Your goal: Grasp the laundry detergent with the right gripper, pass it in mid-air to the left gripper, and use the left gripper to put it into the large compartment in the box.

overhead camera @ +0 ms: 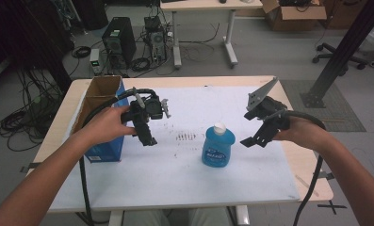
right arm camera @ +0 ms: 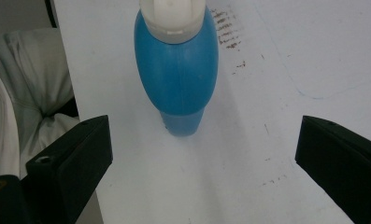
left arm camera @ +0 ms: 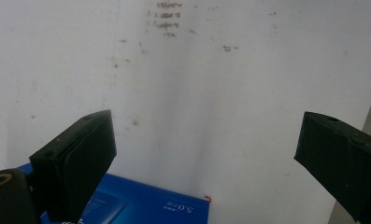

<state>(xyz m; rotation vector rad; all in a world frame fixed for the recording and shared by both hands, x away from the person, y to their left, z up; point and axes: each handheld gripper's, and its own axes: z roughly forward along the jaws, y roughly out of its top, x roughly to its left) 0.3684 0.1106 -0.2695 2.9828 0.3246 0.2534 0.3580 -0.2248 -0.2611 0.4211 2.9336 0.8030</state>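
**Blue bottle standing between two spread grippers**

A white sheet [overhead camera: 175,165] is covering the wooden table [overhead camera: 307,165] across the middle of the frame. At centre left, an open cardboard box [overhead camera: 100,101] with blue printed sides is standing on it; its inside cannot be made out. Just right of centre, a smooth, rounded blue bottle [overhead camera: 218,147] with a white cap is standing upright. The left gripper [overhead camera: 147,136] is hovering beside the box, jaws spread wide. The right gripper [overhead camera: 255,140] is angling toward the bottle, jaws spread, touching nothing.
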